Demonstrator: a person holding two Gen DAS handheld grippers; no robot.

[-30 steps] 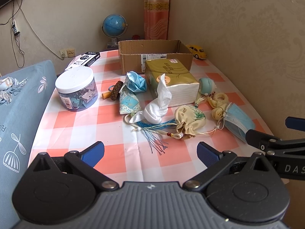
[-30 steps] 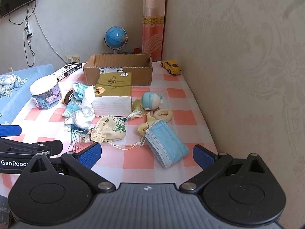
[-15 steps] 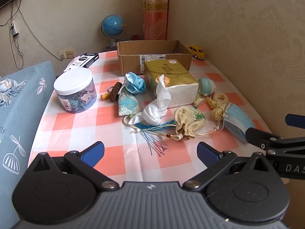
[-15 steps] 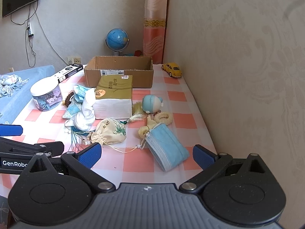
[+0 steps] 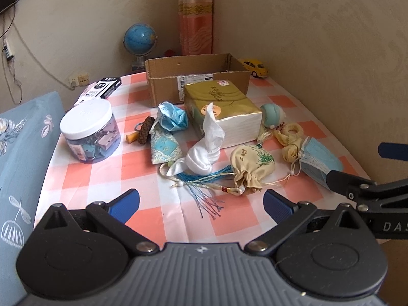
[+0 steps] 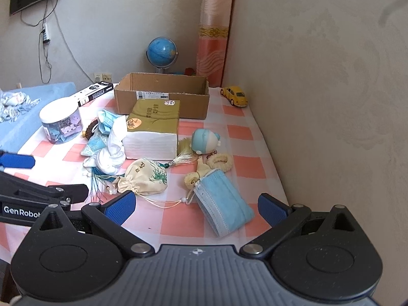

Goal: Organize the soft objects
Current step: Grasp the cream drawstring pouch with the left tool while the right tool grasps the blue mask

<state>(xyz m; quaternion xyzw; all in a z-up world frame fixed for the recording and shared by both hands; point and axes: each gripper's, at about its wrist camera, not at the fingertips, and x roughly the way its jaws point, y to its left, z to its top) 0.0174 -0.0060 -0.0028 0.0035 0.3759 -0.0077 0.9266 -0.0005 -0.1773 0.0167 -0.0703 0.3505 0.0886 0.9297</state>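
Both views have crept nearer the table [image 5: 142,176]; left claw [image 5: 201,202] and right claw [image 6: 196,207] hover spread, holding nothing.

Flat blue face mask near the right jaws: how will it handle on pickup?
The face mask looks thin and pleated, so probably floppy and very light. It lies flat on the tablecloth, so an edge pinch may be needed. Its ear loop seems tangled with the yellow scrunchie, which might drag along.

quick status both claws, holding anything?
Left claw: open, holding nothing.
Right claw: open, holding nothing; the flat blue face mask lies on the table between its fingers.
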